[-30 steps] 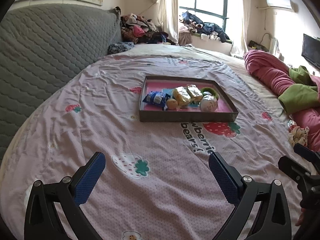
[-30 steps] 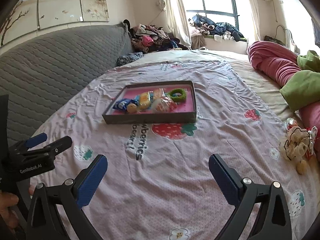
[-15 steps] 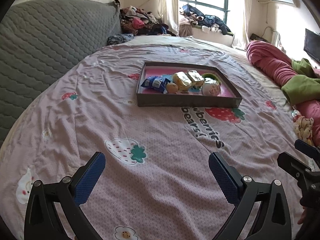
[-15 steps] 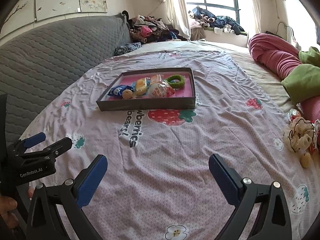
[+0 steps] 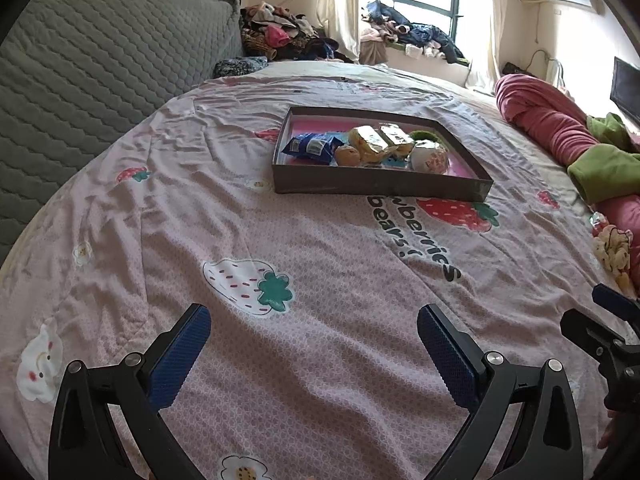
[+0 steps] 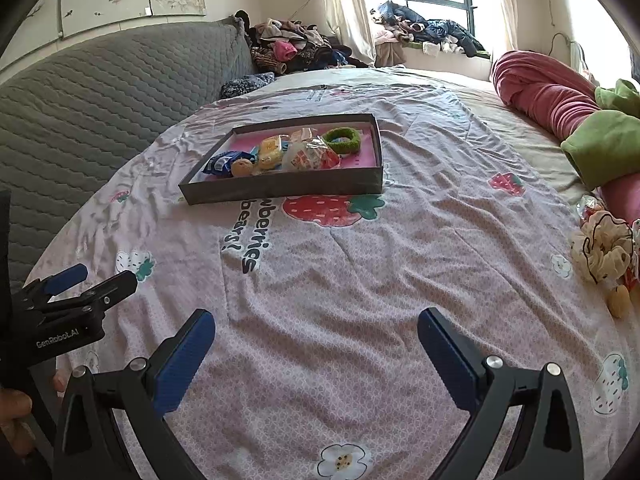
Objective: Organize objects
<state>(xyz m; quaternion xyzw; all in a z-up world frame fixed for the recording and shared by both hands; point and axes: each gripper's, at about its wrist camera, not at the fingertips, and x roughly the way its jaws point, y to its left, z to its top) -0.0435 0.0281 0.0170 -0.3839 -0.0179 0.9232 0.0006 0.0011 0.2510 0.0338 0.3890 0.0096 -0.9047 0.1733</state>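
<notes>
A shallow dark tray (image 5: 376, 188) with a pink floor sits on the bed ahead; it also shows in the right wrist view (image 6: 280, 190). It holds a blue snack packet (image 5: 310, 147), yellow wrapped cakes (image 5: 368, 142), a small round bun (image 5: 347, 156), a clear bagged snack (image 6: 308, 156) and a green hair ring (image 6: 342, 140). A cream scrunchie (image 6: 600, 248) lies loose on the sheet at the right. My left gripper (image 5: 314, 354) is open and empty above the sheet. My right gripper (image 6: 316, 354) is open and empty too.
The bed has a pink strawberry-print sheet (image 5: 280, 240) and a grey quilted headboard (image 5: 80, 80) on the left. A rolled pink and green blanket (image 6: 568, 96) lies along the right. Clothes (image 5: 280, 40) are piled at the far end under the window.
Both grippers have moved closer to the tray and lower over the sheet. Both stay open and empty.
</notes>
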